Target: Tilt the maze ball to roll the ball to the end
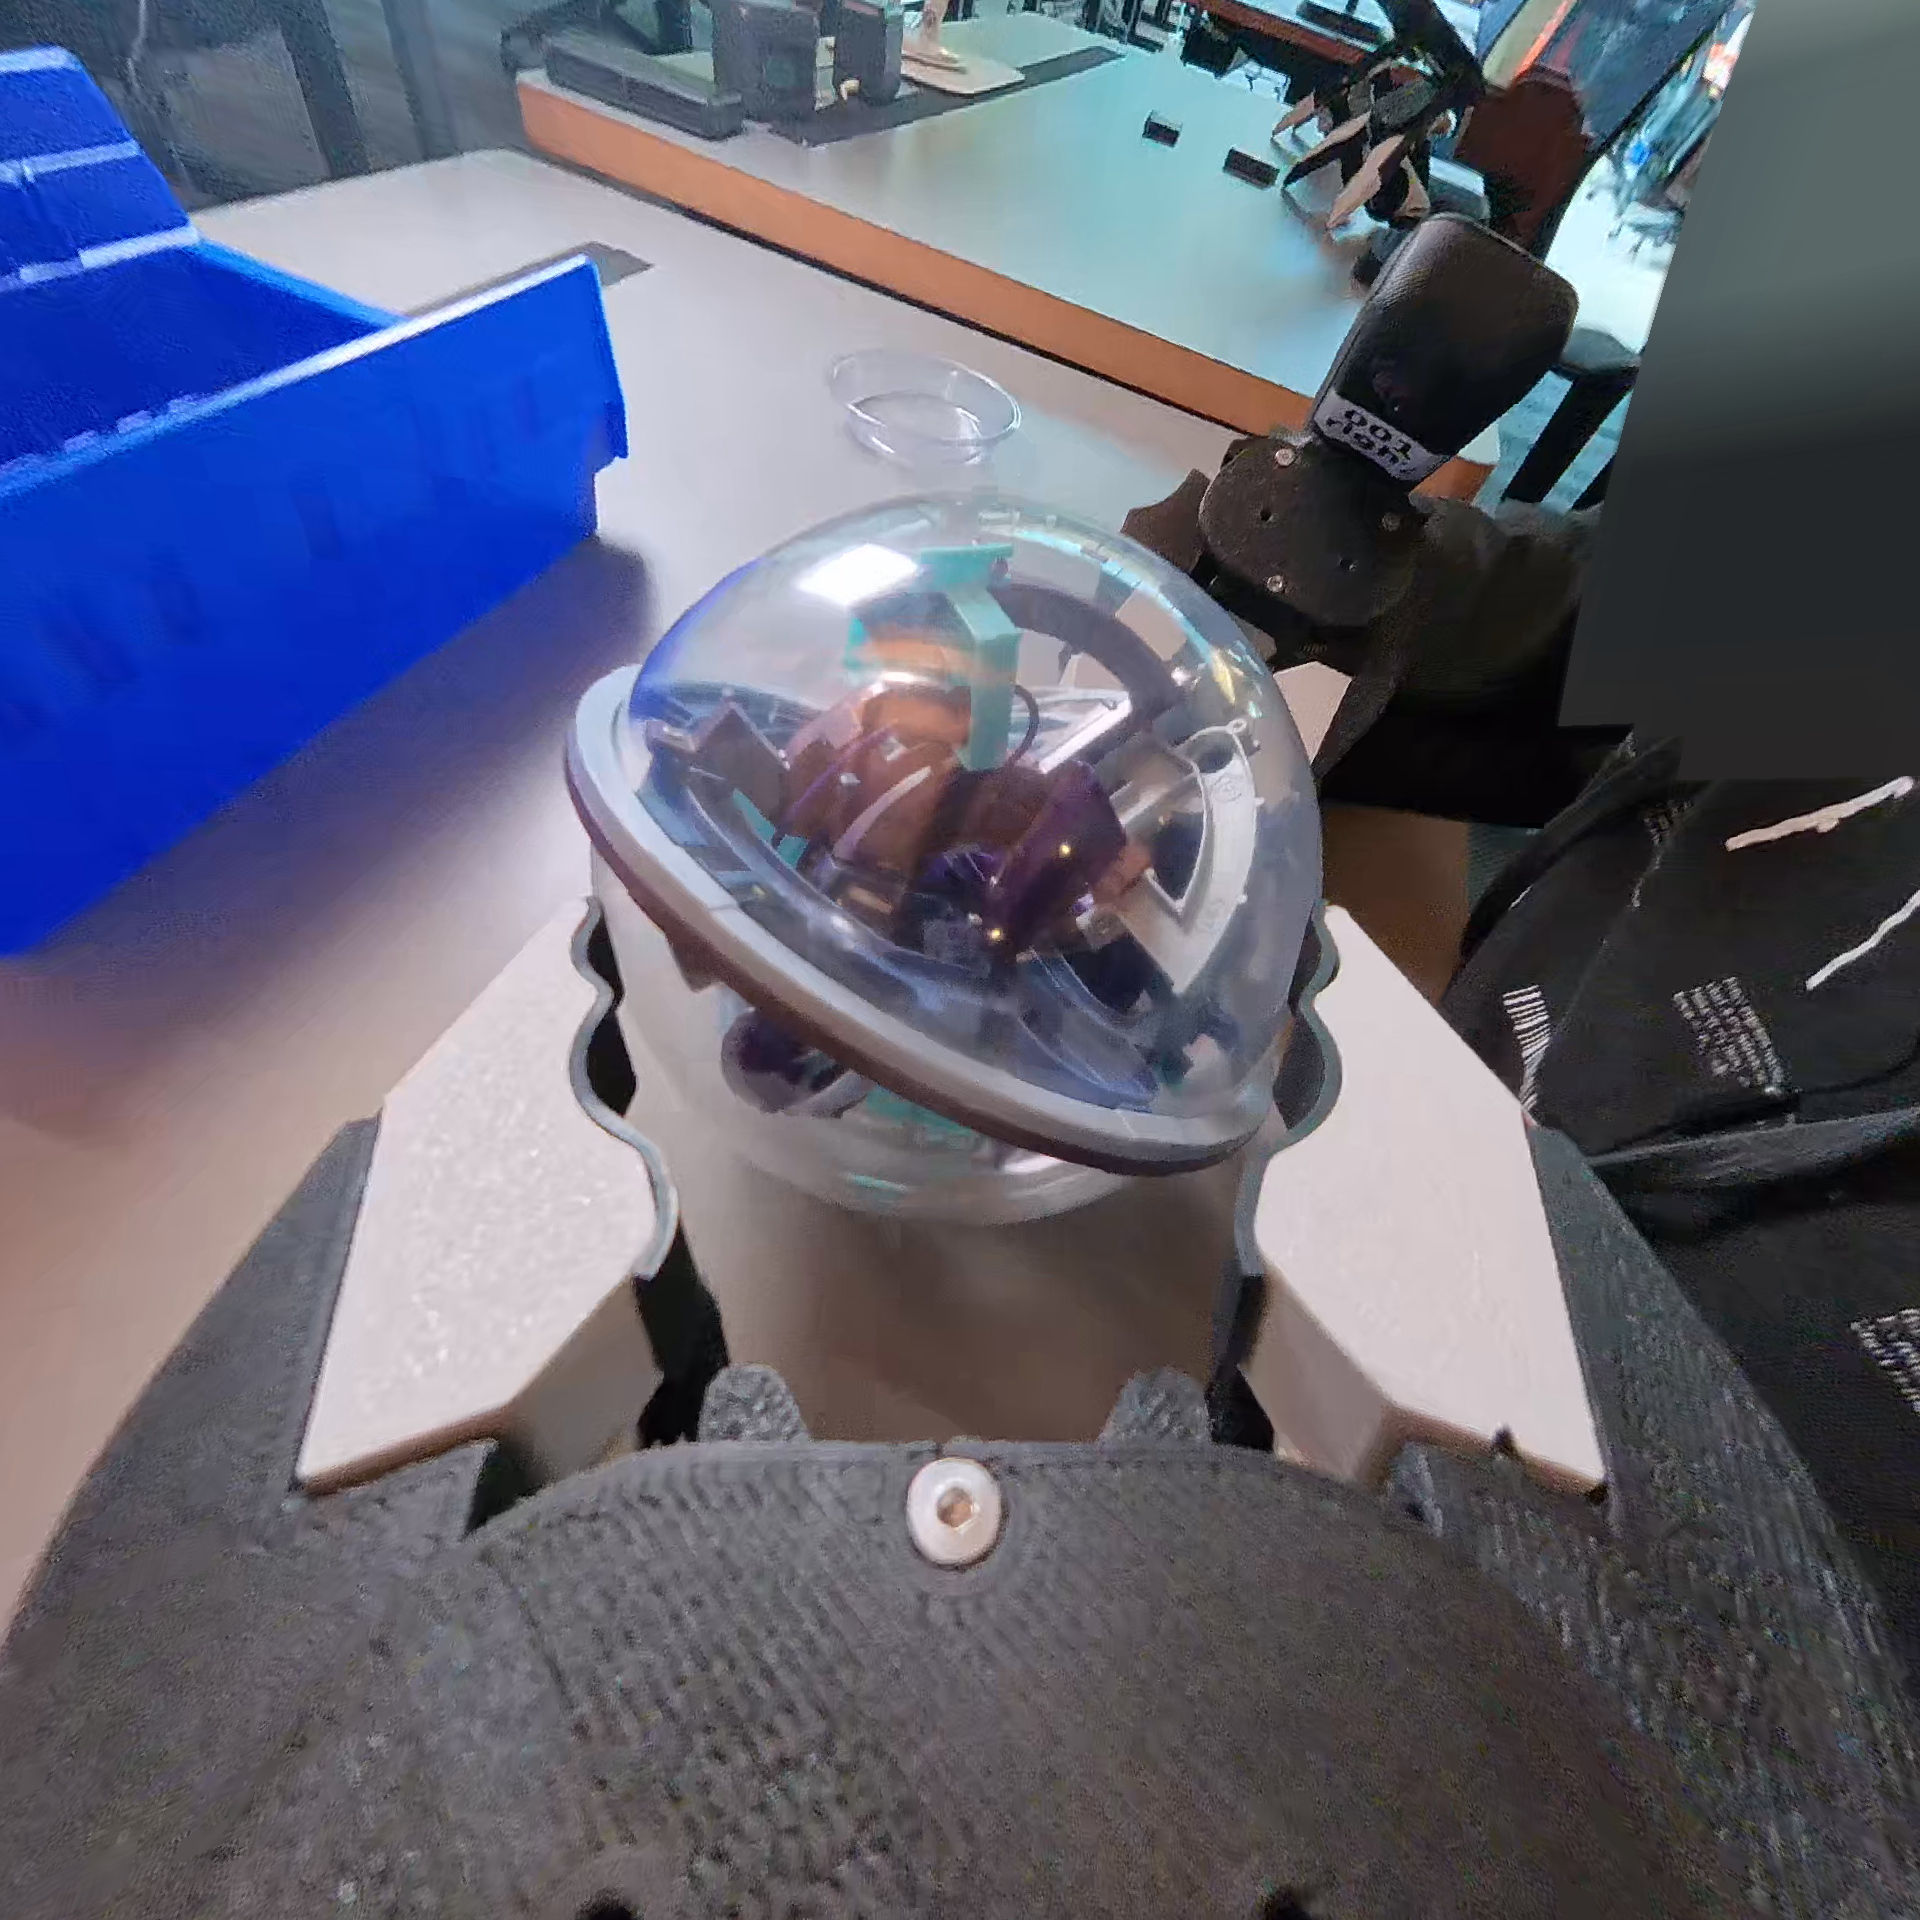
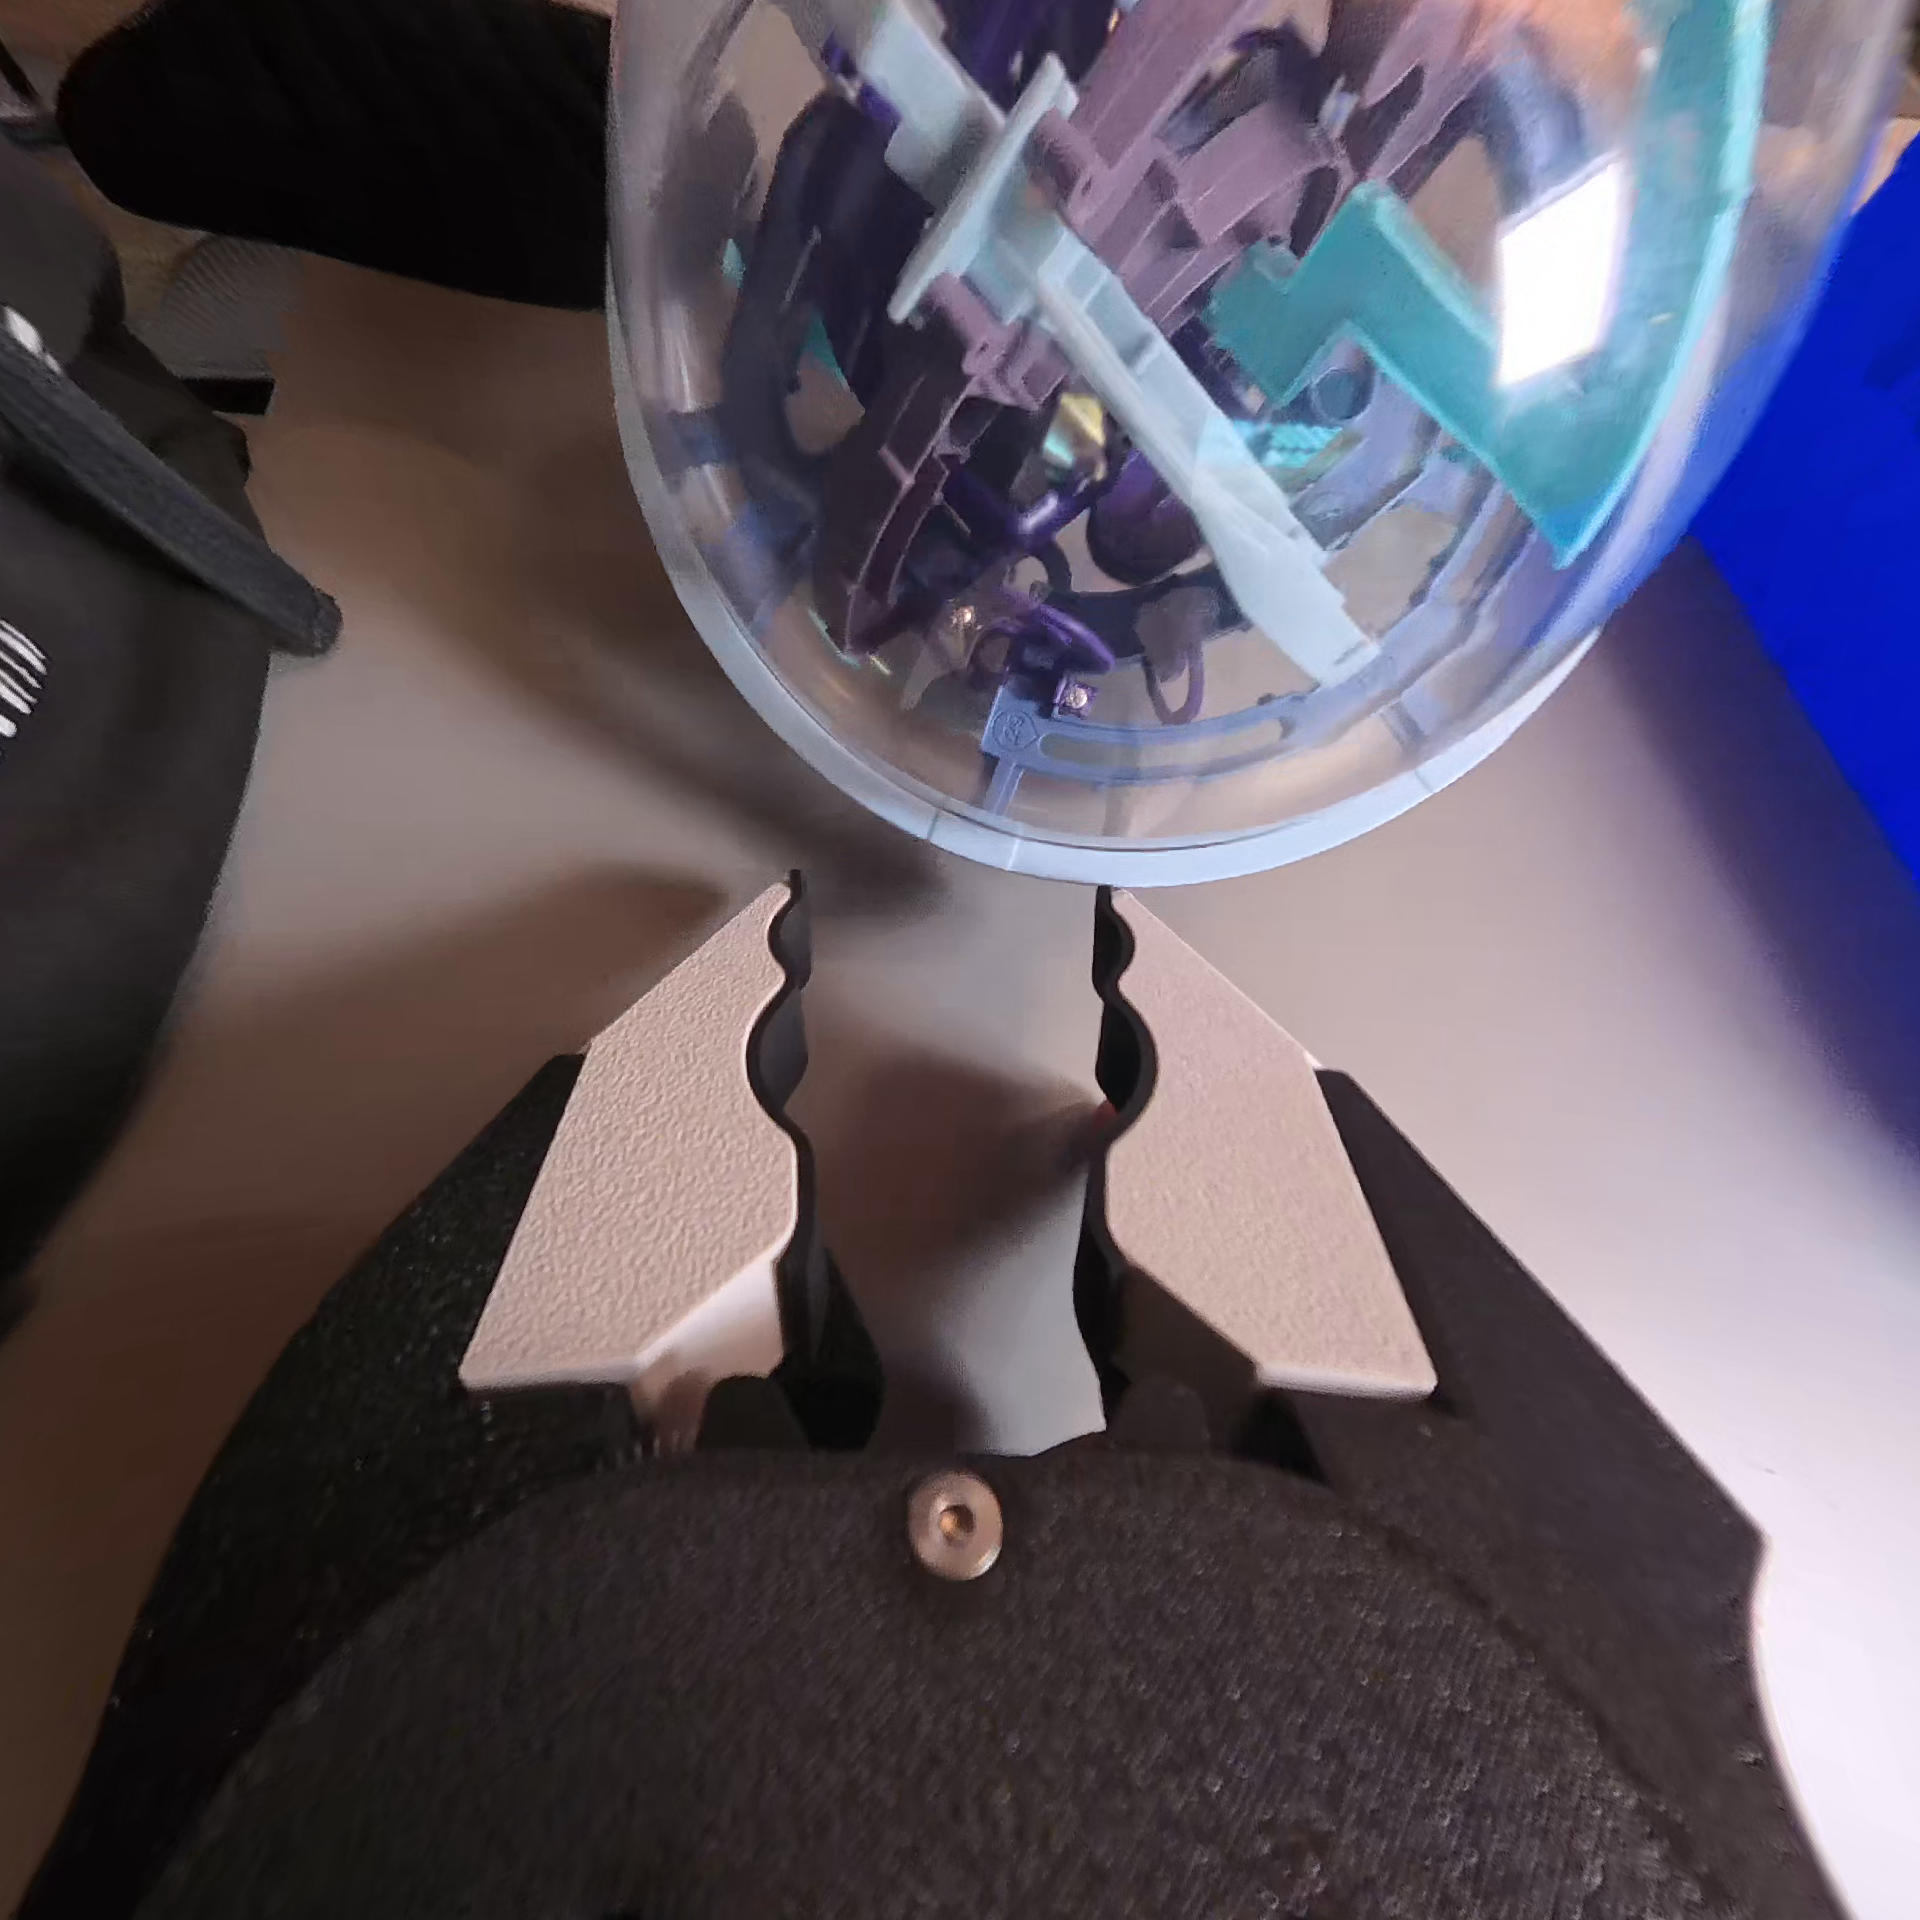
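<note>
The maze ball (image 1: 935,831) is a clear sphere with a grey equator ring and purple, teal and orange tracks inside. It is tilted, the ring sloping down to the right. My left gripper (image 1: 951,935) is shut on the maze ball, one fingertip on each side of its lower half. In the right wrist view the maze ball (image 2: 1195,416) fills the upper middle. My right gripper (image 2: 945,904) is open and empty, its tips just short of the ring. Its black body (image 1: 1340,540) shows behind the ball on the right. I cannot make out the small rolling ball.
A blue plastic bin (image 1: 260,520) stands on the table to the left and shows in the right wrist view (image 2: 1849,520). A clear shallow dish (image 1: 923,403) lies behind the ball. Black fabric gear (image 1: 1714,987) lies at the table's right edge. Another table (image 1: 1039,177) stands beyond.
</note>
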`<state>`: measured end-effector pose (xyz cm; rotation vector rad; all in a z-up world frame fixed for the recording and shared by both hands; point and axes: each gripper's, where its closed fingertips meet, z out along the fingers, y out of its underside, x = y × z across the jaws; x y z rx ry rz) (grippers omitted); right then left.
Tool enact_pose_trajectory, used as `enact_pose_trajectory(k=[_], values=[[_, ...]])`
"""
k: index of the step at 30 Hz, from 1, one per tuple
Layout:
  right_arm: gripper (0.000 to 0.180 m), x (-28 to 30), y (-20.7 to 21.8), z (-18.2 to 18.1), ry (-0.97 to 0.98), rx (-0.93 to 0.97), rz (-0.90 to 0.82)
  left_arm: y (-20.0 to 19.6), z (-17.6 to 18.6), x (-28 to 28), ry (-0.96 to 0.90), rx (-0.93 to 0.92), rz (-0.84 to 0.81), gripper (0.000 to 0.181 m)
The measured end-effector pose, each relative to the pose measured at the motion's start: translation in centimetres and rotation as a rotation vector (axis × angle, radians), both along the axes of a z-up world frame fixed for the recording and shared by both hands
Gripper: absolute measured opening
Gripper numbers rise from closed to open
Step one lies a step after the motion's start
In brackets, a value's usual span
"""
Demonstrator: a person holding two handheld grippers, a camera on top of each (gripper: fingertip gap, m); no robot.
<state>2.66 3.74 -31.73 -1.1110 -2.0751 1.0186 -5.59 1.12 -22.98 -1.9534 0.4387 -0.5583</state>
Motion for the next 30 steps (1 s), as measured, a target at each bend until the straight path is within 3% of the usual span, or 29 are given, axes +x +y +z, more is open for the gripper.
enact_pose_trajectory(k=[7, 11, 14, 20, 25, 30], values=[[0.059, 0.2, 0.6, -1.1, -0.033, 0.102, -0.015, 0.1, -0.1, 1.4, 0.334, 0.141, -0.138, 0.127], [0.059, 0.7, 0.6, -1.3, -0.045, 0.122, 0.007, 0.1, -0.1, 1.9, 0.378, 0.175, -0.183, 0.127], [0.069, 1.5, 1.3, -1.1, -0.06, 0.142, 0.04, 0.2, 0.2, 1.9, 0.38, 0.2, -0.193, 0.122], [0.078, 2.3, 4.5, 2.2, -0.007, -0.034, 0.031, 0.6, 1.0, 2.6, 0.402, 0.241, -0.228, 0.112], [0.062, 1.2, 8.4, 4.1, 0.019, -0.26, 0.076, 0.6, 1.2, 3.6, 0.451, 0.272, -0.288, 0.111], [0.045, 0.1, 8.6, 4.2, -0.045, -0.491, 0.227, 0.4, 1.4, 4.3, 0.46, 0.322, -0.332, 0.108]])
